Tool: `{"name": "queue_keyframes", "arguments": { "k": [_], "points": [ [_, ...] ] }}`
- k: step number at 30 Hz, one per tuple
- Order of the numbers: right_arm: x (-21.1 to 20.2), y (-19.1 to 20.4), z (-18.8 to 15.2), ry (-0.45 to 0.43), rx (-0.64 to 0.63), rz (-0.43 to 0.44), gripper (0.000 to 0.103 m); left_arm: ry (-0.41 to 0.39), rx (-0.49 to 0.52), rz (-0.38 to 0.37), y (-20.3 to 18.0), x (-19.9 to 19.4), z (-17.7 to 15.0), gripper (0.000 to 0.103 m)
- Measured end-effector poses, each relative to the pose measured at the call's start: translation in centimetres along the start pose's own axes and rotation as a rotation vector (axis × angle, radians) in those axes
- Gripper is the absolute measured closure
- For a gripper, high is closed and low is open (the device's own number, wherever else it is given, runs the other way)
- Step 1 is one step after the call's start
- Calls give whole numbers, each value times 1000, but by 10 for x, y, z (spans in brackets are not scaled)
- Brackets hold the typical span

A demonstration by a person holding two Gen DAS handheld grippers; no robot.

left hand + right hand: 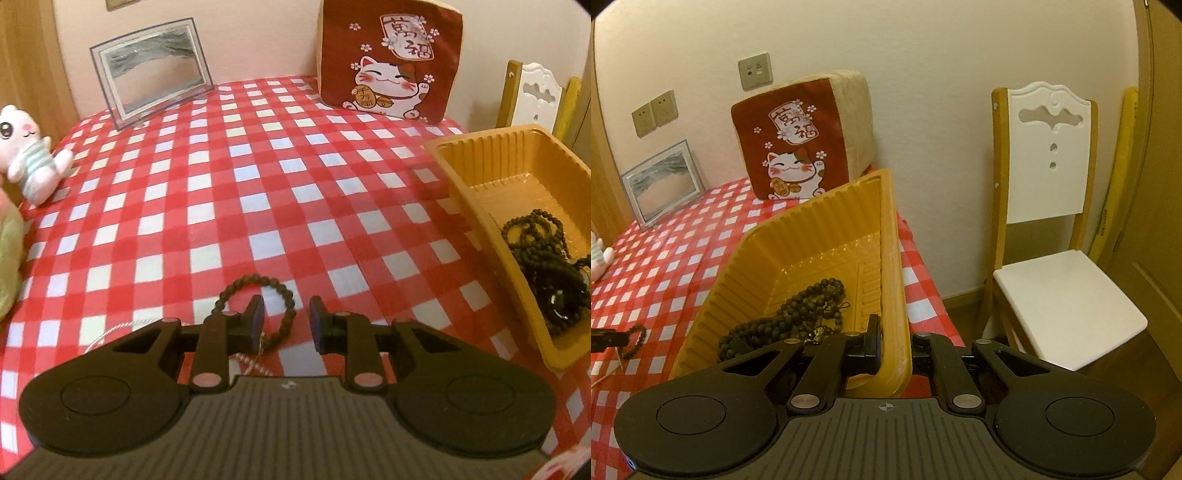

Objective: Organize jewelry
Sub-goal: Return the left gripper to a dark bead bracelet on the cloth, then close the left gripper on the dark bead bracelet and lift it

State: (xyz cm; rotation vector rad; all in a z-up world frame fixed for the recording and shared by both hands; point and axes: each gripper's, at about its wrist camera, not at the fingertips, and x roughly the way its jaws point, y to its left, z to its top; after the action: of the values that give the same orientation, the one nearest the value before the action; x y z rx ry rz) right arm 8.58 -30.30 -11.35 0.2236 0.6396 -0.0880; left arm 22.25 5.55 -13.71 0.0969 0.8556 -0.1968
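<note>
Checked table [229, 192] — bracelet [258, 306]; tray [465, 177]; cushion [391, 59]

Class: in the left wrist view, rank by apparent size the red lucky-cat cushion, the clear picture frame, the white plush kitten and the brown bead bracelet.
1. Red lucky-cat cushion
2. Clear picture frame
3. White plush kitten and brown bead bracelet: look alike; the bracelet is nearer and partly hidden, so unranked.

One orange tray [798, 236], one loose bead bracelet [258, 306], one cushion [391, 59], one plush cat [26, 147], one chair [1052, 229].

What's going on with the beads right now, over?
Left gripper open over brown bracelet on cloth. Right gripper clamps yellow tray wall; dark beads inside. Nothing blocking.
</note>
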Motion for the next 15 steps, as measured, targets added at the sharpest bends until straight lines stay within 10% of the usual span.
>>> {"name": "queue_keyframes", "arguments": {
  "k": [15],
  "points": [
    [-2, 1, 0, -1, 7, -11, 97, 76, -1, -34, 5, 38, 10, 95]
  ]
}}
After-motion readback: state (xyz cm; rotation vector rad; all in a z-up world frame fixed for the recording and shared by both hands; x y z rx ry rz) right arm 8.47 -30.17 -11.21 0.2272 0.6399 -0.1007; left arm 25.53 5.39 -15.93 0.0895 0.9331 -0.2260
